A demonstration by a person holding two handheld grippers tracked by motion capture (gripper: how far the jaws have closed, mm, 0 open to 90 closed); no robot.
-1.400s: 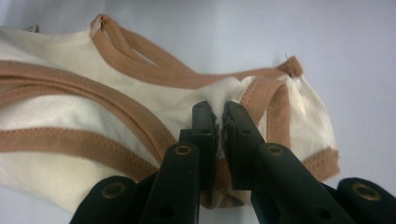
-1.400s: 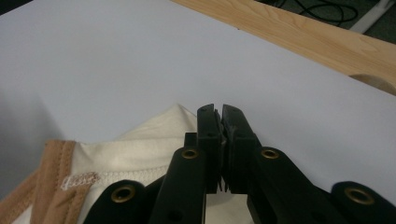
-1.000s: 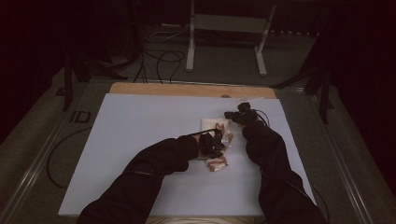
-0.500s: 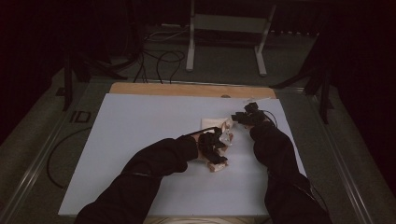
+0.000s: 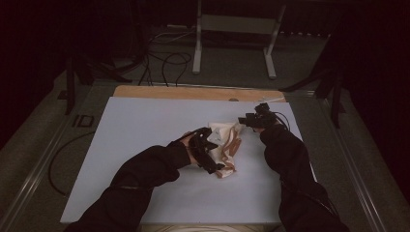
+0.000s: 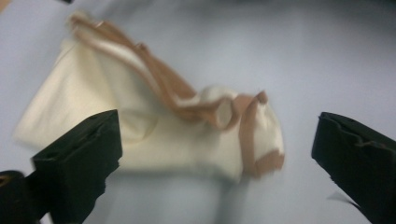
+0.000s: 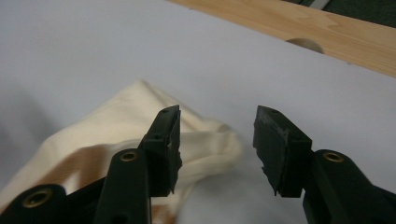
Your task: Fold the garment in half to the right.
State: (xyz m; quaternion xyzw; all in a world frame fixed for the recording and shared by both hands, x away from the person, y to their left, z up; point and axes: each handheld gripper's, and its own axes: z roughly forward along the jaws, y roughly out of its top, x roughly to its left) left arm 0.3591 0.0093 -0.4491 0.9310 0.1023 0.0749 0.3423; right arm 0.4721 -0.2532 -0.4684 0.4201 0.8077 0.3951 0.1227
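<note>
A cream cloth bag (image 5: 223, 131) with tan straps (image 5: 234, 145) lies crumpled on the white board (image 5: 145, 145). In the high view my left gripper (image 5: 209, 153) hovers at the bag's left side. Seen from the left gripper view, that gripper (image 6: 215, 135) is wide open, with the bag (image 6: 154, 140) and its looped straps (image 6: 187, 100) lying beyond the jaws. My right gripper (image 5: 247, 120) sits at the bag's far right corner. It (image 7: 217, 114) is open, holding nothing, with its left jaw over the cream fabric (image 7: 112, 126).
A wooden strip (image 5: 193, 93) runs along the board's far edge and has a round hole (image 7: 306, 45). Beyond the table are a metal stand (image 5: 232, 38) and cables on the floor (image 5: 164, 60). Bare board stretches to the left and front.
The bag has been spread a little wider on the board. The right gripper has drifted slightly right, to the bag's far corner. The left gripper stays at the bag's left side.
</note>
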